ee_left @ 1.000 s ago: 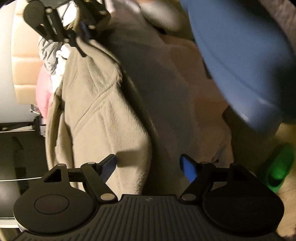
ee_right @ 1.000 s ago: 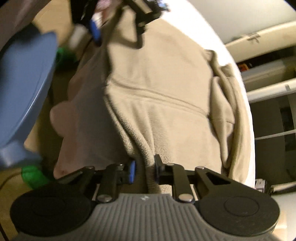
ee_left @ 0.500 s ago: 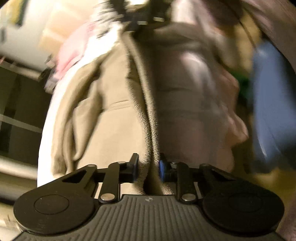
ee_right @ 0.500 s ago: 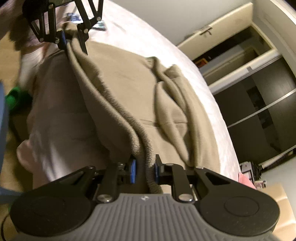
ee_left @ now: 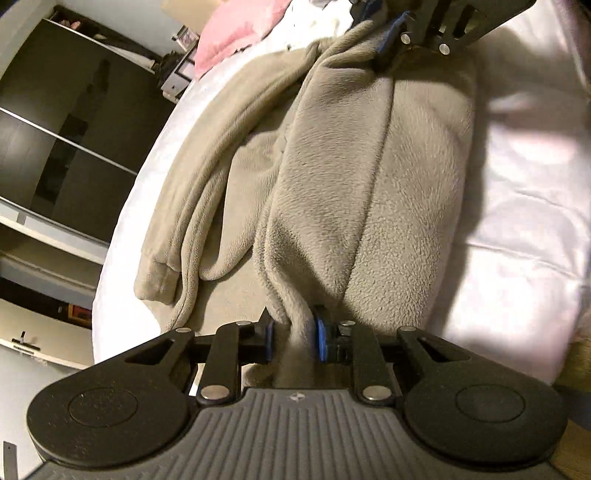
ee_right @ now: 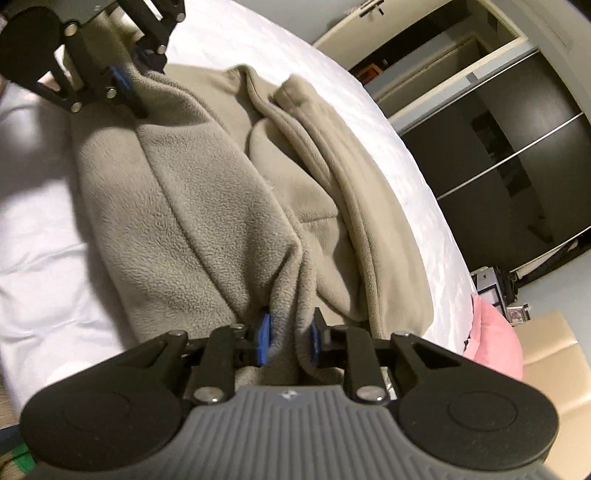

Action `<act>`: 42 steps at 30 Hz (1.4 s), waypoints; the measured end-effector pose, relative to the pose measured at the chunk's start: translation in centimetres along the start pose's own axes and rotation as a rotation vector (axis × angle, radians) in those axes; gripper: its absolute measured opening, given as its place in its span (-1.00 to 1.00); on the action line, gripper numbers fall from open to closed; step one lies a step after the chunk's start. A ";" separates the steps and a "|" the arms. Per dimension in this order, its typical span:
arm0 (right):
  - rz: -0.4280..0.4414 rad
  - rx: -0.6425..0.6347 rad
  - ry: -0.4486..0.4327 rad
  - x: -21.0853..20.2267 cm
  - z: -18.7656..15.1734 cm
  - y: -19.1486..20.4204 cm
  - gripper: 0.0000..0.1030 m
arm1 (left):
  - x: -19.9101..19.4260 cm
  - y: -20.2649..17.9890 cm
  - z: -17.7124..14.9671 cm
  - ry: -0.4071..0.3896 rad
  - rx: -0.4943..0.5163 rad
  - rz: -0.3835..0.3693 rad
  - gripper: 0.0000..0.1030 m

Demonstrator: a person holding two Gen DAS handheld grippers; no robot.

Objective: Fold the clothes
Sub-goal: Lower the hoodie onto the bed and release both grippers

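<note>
**While pinched at both ends: beige fleece on the bed**

Left tool [ee_left: 293, 341]: clenched on a bunched edge of the beige fleece garment [ee_left: 354, 192], blue pads [ee_left: 320, 339] pressed against the fabric on either side. Right tool [ee_right: 286, 341]: likewise clamped on a gathered fold of the same garment, cloth filling the narrow gap between its blue pads [ee_right: 263, 338].

Garment: spread over the white bed [ee_left: 517, 240], folded lengthwise into a thick roll along the middle. Stretched between the two tools, each seen from the other's camera at the far end of the fabric. Sleeve [ee_left: 173, 236] lying alongside the body of the garment on the side toward the wardrobe, cuffed end resting flat on the sheet. Second loose flap bunched between sleeve and main fold.

Surroundings: dark sliding wardrobe doors [ee_left: 70, 155] beyond the bed edge. Pink cushion [ee_left: 232, 33] near the far end of the bed in the left wrist view, near the lower right in the right wrist view. Tan cardboard box [ee_right: 546, 362] just beside the cushion. Small framed items on a stand near the wardrobe, too small to make out.
</note>
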State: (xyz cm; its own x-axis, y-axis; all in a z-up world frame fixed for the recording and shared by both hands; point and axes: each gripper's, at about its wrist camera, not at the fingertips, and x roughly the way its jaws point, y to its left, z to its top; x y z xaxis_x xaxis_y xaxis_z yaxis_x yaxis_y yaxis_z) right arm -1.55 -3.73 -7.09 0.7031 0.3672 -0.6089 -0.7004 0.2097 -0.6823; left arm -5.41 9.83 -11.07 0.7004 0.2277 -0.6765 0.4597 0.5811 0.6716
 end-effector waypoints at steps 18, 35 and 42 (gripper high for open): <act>-0.134 0.096 0.130 5.1 -2.0 -4.3 -0.01 | 2.7 6.6 -1.6 0.074 -0.207 0.124 0.11; -0.035 0.520 0.053 0.3 -5.1 -10.4 0.32 | -3.2 11.6 -6.0 0.057 -0.624 -0.041 0.20; 0.062 0.753 0.067 0.0 -7.9 -12.5 0.38 | -0.8 12.4 -7.1 0.104 -0.697 -0.085 0.20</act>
State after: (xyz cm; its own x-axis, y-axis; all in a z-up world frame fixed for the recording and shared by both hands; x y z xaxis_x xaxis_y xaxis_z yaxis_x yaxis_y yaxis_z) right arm 8.12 -13.53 -1.77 0.6489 0.3479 -0.6766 -0.6166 0.7615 -0.1997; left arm -4.14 22.42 -4.40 0.6055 0.2127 -0.7669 0.0294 0.9570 0.2886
